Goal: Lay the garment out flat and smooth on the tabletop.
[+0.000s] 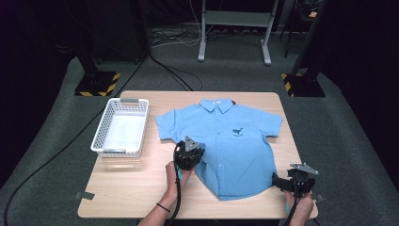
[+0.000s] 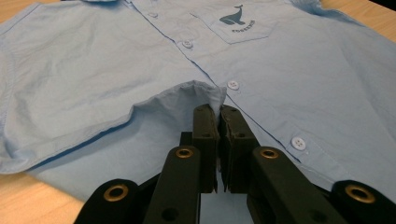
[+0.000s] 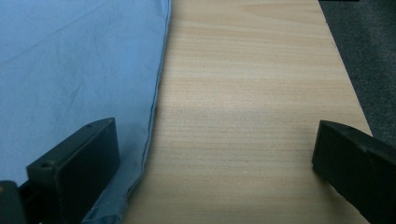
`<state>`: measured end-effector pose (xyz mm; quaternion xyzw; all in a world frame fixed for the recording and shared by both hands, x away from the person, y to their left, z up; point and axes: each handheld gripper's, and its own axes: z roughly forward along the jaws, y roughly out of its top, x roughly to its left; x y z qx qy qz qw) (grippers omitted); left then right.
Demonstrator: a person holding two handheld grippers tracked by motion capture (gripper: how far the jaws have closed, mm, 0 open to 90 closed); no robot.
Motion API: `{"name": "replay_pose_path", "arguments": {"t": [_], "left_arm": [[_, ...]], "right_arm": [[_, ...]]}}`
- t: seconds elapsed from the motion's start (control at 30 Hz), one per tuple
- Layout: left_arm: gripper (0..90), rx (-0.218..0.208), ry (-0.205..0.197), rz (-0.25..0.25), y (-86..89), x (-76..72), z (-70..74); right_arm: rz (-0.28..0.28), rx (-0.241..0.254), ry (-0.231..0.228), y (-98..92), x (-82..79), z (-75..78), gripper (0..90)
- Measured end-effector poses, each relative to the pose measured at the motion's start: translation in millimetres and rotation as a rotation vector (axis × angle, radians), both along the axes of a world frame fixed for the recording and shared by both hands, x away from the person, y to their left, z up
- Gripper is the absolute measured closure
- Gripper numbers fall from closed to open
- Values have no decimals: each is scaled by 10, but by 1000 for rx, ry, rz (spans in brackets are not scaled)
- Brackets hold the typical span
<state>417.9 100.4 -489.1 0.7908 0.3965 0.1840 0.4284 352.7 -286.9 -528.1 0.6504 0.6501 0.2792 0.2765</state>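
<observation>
Pinching shirt (image 2: 299,79) edge: left hand-held gripper (image 2: 218,122), jaws closed.

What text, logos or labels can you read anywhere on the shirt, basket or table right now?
Whale logo with one word beneath it, on the chest pocket of the light blue short-sleeved button shirt: word too blurred to read.
Small white label inside the shirt's collar: too small to read.
White plastic mesh basket: no text visible.
Light wooden table: no text visible.
</observation>
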Motion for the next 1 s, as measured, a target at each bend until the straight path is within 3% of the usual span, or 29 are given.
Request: {"name": "replay_pose_path", "arguments": {"t": [0.57, 1.0], "left_arm": [[858, 9, -54, -4, 197, -241, 132], [858, -4, -59, 15, 398, -426, 94]], "right_arm": [[-4, 0, 0, 0, 1, 0, 0], [-5, -1, 0, 1, 0, 0, 0]]}}
